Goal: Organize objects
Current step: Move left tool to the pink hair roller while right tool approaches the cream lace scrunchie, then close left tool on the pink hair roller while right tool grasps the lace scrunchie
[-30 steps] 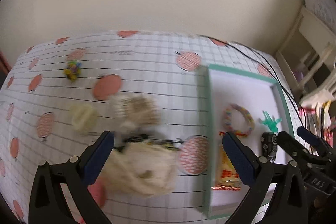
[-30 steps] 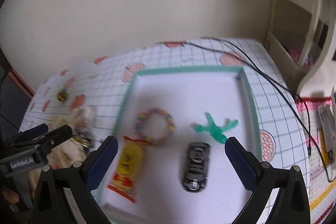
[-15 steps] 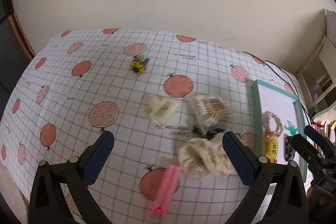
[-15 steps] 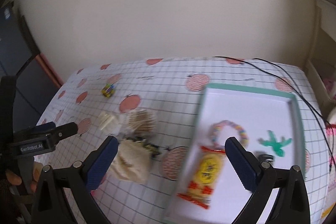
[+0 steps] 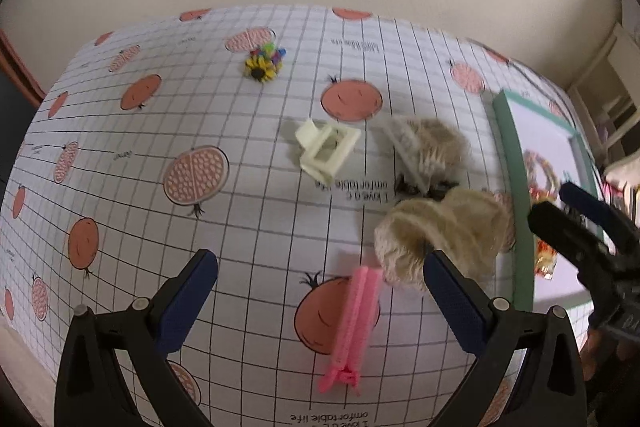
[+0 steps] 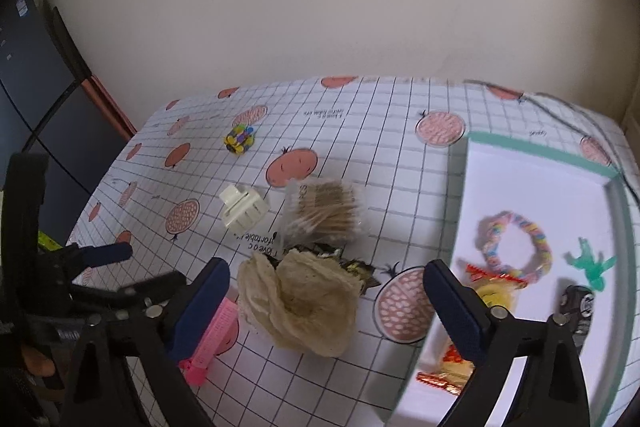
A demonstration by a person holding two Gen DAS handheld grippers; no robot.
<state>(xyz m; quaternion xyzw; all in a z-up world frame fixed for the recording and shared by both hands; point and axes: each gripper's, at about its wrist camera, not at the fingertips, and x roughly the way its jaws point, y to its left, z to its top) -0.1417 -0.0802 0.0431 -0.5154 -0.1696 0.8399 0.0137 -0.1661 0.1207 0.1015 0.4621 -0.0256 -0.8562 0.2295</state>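
Both tools are just hovering with their jaws wide apart, nothing in either one. The left tool (image 5: 320,291) has the pink clip (image 5: 354,327) sitting right between its fingers, so I'd guess that's the next pick: thin hard plastic, light, probably a bit slippery, so pinch it across the narrow middle instead of the flared end. Just off its right finger is the cream loofah-looking puff (image 5: 444,235), one of those; soft and squashy, weighs nothing, grab it anywhere in the bulk. Under the puff's far edge there's a dark crinkly wrapper (image 6: 352,263), can't tell what it is. Ahead of the left tool: one cream claw clip (image 5: 326,151), rigid, best taken across its body, and one clear bag of cotton swabs (image 6: 324,211), slick and floppy. Way out front, one little multicoloured toy (image 5: 264,65). The green-rimmed tray (image 6: 540,147) sits to the right of the right tool (image 6: 326,295) and already holds four things: one bead bracelet (image 6: 516,243), one green figure (image 6: 590,263), one dark toy car (image 6: 580,307), one yellow snack packet (image 6: 480,327). So six bits left on the desk (image 5: 120,207).
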